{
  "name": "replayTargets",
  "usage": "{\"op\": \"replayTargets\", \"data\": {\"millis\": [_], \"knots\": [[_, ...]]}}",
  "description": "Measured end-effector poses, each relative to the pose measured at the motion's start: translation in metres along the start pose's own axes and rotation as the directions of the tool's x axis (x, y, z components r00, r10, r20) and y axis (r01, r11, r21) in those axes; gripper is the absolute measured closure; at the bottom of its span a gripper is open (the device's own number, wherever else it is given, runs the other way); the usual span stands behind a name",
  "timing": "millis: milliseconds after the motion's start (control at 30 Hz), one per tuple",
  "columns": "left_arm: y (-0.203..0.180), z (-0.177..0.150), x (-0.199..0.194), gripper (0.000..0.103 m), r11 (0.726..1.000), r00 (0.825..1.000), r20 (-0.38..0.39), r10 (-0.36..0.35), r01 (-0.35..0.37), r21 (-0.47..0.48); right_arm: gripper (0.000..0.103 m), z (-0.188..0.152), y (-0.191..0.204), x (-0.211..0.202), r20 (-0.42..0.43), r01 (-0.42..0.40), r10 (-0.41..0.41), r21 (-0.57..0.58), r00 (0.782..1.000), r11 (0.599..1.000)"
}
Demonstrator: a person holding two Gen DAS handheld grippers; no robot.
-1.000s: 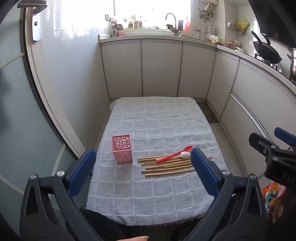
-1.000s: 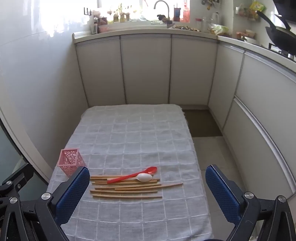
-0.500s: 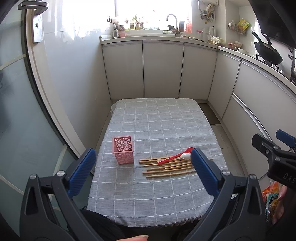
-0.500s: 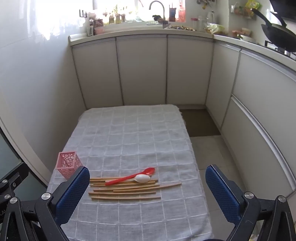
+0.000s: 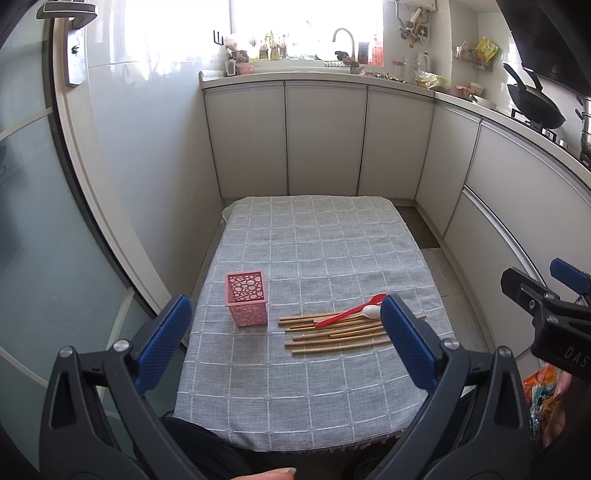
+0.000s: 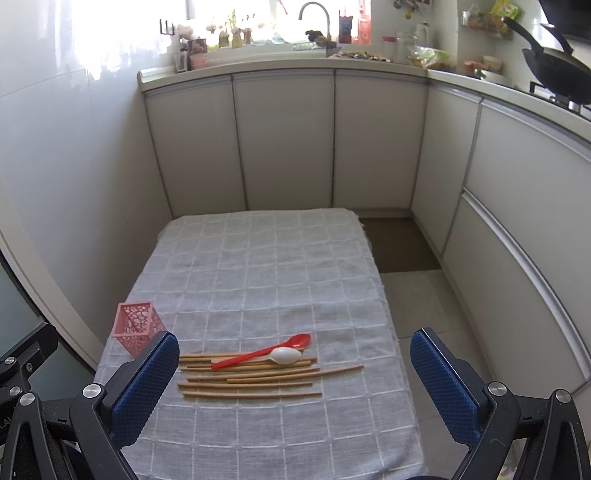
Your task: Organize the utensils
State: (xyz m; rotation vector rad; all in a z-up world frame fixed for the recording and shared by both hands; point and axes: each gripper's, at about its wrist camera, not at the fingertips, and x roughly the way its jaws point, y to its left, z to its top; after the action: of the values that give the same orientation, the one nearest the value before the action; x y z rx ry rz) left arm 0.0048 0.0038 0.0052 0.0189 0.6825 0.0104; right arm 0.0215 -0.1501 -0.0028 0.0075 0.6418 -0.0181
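Observation:
A pink perforated holder (image 5: 246, 298) (image 6: 136, 328) stands upright on the grey checked tablecloth (image 5: 314, 251) (image 6: 266, 266), left of a row of several wooden chopsticks (image 5: 332, 332) (image 6: 251, 380). A red spoon (image 5: 351, 314) (image 6: 262, 352) and a white spoon (image 5: 369, 313) (image 6: 284, 355) lie across the chopsticks. My left gripper (image 5: 284, 343) is open, held above the table's near edge with nothing between its fingers. My right gripper (image 6: 293, 384) is open too, near the chopsticks, empty. The right gripper's body (image 5: 546, 314) shows at the right of the left wrist view.
White kitchen cabinets (image 6: 284, 140) wrap the far and right sides, with a sink tap (image 6: 314, 11) and a black wok (image 6: 554, 74) on the counter. A glass door (image 5: 33, 221) is at the left. Tiled floor (image 6: 417, 295) lies right of the table.
Both grippers have pulled back and tilted slightly; the table and utensils sit lower and smaller in view. Nothing on the table has moved.

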Motion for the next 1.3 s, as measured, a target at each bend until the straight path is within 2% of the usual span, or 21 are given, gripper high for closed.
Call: {"op": "replayTargets", "data": {"millis": [1300], "knots": [[-0.0029,-0.0007,-0.0008,0.001,1.0,1.0,0.004,0.003,-0.003,0.009,0.0,-0.0036,0.0016,-0.0017,0.013,-0.001,0.001,0.0,1.0,1.0]]}}
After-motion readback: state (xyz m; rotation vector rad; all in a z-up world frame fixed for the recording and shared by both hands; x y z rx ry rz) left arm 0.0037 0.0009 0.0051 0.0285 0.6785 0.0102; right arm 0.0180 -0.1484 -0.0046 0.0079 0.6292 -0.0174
